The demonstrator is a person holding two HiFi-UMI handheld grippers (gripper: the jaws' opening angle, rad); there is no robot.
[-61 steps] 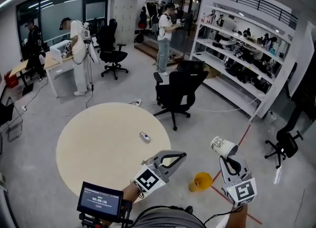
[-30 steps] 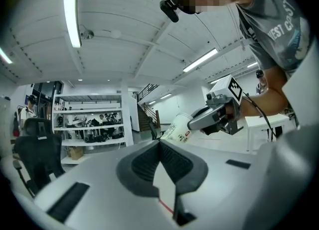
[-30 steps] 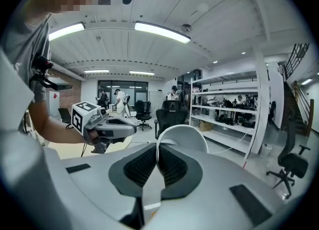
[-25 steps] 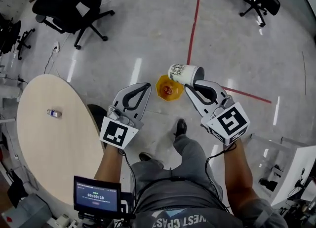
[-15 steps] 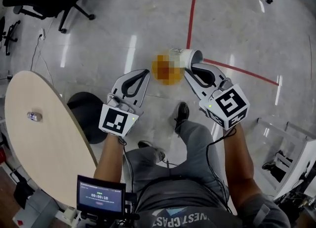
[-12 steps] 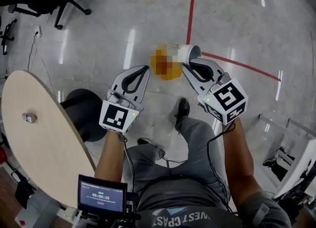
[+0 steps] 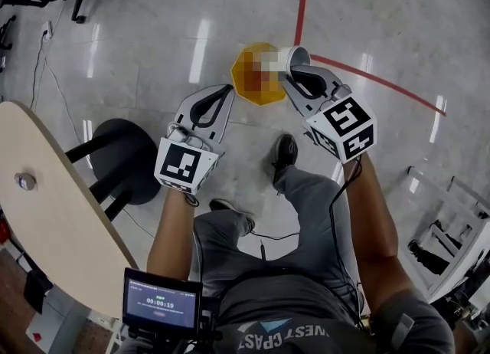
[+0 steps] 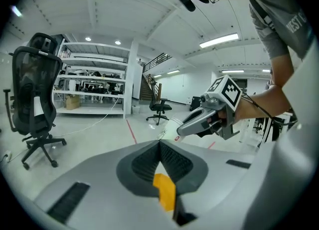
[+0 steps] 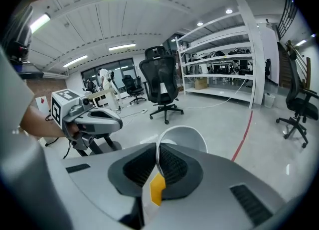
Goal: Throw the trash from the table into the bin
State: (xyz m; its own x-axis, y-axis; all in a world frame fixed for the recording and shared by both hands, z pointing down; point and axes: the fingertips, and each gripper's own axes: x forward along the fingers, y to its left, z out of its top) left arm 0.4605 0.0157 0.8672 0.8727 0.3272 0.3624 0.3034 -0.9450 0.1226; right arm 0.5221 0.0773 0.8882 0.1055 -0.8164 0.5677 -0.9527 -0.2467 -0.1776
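Floor bin (image 7: 256, 78) shows only overhead; right tongs (image 9: 158, 147) pinch cup (image 9: 182, 137) rim, left tongs (image 8: 159, 144) together.

Read "00:00:19" on the small screen (image 7: 162, 304), near left; partly made out "WEST" across the shirt (image 7: 298, 310).

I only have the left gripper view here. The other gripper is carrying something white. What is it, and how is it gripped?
Observer: The right gripper view shows a white paper cup. The right gripper is shut on its wall, one jaw inside the cup and one outside.
Operator: Where is the bin?
Observer: In the head view a yellow-orange bin stands on the floor, and the cup shows against its right edge.
Operator: Anything on the table?
Observer: Yes, one small item lies on the round table; it is too small to name.
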